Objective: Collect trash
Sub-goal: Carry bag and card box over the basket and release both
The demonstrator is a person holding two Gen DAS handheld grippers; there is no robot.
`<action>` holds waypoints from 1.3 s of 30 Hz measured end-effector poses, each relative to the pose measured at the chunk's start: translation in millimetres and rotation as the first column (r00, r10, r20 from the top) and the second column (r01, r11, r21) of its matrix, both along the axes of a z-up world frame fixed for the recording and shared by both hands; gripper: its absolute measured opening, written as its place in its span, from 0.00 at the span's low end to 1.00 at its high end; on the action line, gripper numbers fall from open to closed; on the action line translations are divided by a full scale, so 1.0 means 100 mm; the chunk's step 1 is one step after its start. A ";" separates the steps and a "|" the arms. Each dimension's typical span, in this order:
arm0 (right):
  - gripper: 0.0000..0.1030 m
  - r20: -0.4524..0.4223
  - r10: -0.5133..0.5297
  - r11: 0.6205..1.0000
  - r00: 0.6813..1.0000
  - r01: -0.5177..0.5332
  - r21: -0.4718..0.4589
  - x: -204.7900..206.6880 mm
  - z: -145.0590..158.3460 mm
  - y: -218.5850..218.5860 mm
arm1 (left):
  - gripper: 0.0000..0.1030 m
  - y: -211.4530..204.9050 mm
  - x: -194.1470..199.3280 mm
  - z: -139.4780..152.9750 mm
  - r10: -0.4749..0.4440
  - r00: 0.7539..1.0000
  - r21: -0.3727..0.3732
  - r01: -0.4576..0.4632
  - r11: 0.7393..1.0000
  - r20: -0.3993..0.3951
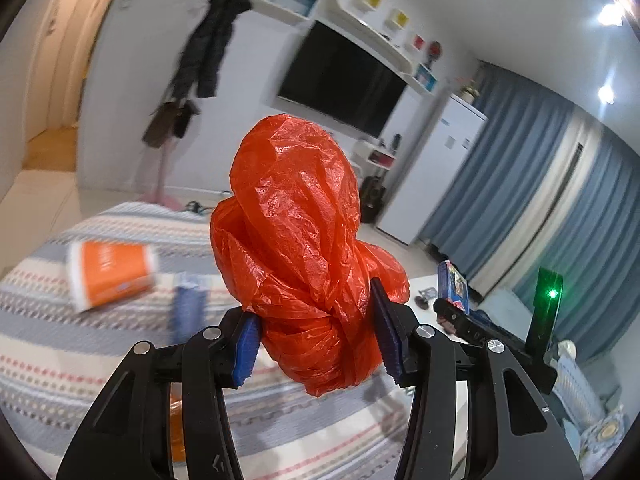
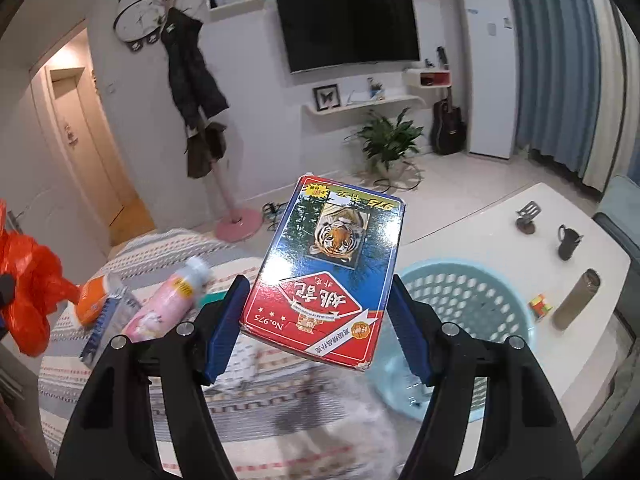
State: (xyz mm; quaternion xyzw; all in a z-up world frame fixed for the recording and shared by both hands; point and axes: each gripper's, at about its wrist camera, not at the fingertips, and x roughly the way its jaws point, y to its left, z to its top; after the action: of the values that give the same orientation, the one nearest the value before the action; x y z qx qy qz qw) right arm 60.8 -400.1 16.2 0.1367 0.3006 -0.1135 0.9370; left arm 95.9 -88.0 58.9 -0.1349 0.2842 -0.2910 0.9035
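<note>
1. Above the striped bedspread, both grippers are loaded: the left gripper is clamped on a crumpled orange plastic bag, and the right gripper pinches a playing-card box by its long edges.
2. The bag looks feather-light, soft and slippery (it'll squash, so grab the bunched middle). The box looks stiff, light cardboard; its flat sides are the spot.
3. Count: one bag, one card box, one pale blue basket just beside the bedspread, presumably the bin.
4. On the bedspread: one orange carton, one pink bottle, one blue packet.
</note>
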 end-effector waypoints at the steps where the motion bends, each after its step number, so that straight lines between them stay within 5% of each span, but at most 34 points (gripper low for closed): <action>1: 0.64 0.004 -0.012 1.000 1.000 0.012 0.000 -0.03 0.01 -0.09 | 0.46 -0.10 0.01 0.02 -0.009 1.000 0.007 0.009 1.000 0.004; 10: 0.64 -0.016 -0.121 0.991 0.993 0.121 0.055 -0.22 -0.21 -0.95 | 0.46 -1.39 0.27 -0.12 -0.118 0.993 0.107 0.120 0.987 -0.024; 20: 0.64 -0.151 -0.201 0.970 0.968 0.218 0.110 -0.20 -0.92 -1.58 | 0.46 -2.35 0.66 -0.82 -0.223 0.963 0.176 0.249 0.952 -0.153; 29: 0.65 -0.244 -0.207 0.953 0.947 0.252 0.170 -0.21 -1.41 -1.79 | 0.48 -2.76 0.76 -1.22 -0.290 0.931 0.225 0.338 0.914 -0.223; 39: 0.69 -0.271 -0.213 0.938 0.939 0.274 0.212 -0.24 -1.52 -1.82 | 0.72 -2.72 0.67 -1.25 -0.300 0.924 0.229 0.354 0.907 -0.238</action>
State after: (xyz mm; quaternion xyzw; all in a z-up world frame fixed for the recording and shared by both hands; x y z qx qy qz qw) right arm 36.8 -581.7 -136.2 0.2735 0.4059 -0.2073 0.8470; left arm 163.4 -360.2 -66.4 0.0101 0.4277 -0.3830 0.8187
